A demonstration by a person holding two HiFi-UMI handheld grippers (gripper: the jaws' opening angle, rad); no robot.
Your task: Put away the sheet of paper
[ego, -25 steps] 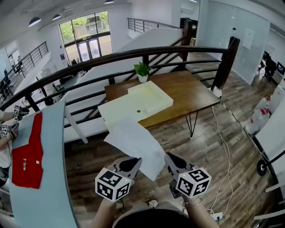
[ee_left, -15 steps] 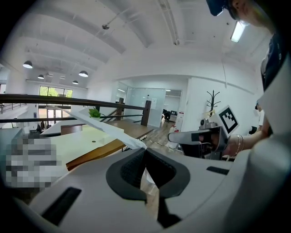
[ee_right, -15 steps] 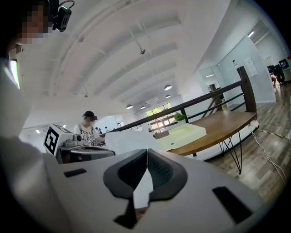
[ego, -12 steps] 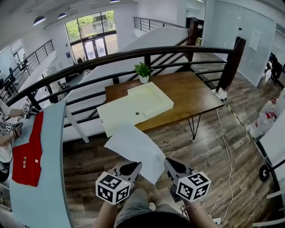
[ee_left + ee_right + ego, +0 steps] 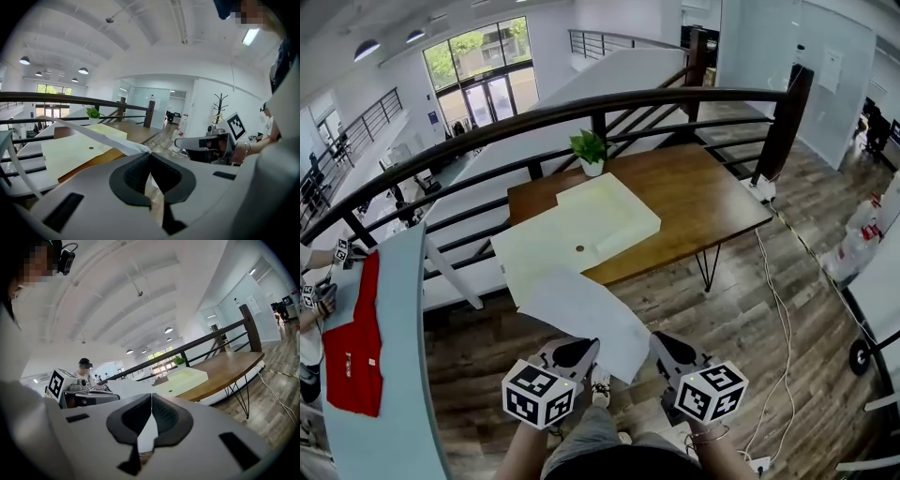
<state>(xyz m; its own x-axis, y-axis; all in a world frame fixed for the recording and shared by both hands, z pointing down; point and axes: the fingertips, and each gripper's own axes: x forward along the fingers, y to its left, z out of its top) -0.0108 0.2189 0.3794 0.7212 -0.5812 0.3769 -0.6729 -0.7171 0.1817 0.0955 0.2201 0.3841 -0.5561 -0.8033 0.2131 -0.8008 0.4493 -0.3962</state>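
A white sheet of paper (image 5: 586,314) hangs in the air between my two grippers, above the wooden floor in front of the table. My left gripper (image 5: 574,353) is shut on its near left edge, my right gripper (image 5: 667,347) on its near right corner. In the left gripper view the sheet (image 5: 96,133) runs out from the closed jaws (image 5: 150,157). In the right gripper view a strip of paper (image 5: 149,427) sits pinched in the closed jaws (image 5: 151,399). Ahead, a pale yellow flat folder and box (image 5: 581,225) lie on the wooden table (image 5: 703,192).
A potted plant (image 5: 589,150) stands at the table's far edge, before a dark railing (image 5: 581,108). To the left is a blue-grey counter (image 5: 398,375) with a red cloth (image 5: 356,337), where another person's hands (image 5: 319,281) hold grippers. Cables (image 5: 778,300) trail over the floor at right.
Both grippers have carried the sheet forward toward the table, which now lies nearer and further left in the head view. Both stay shut on the paper.
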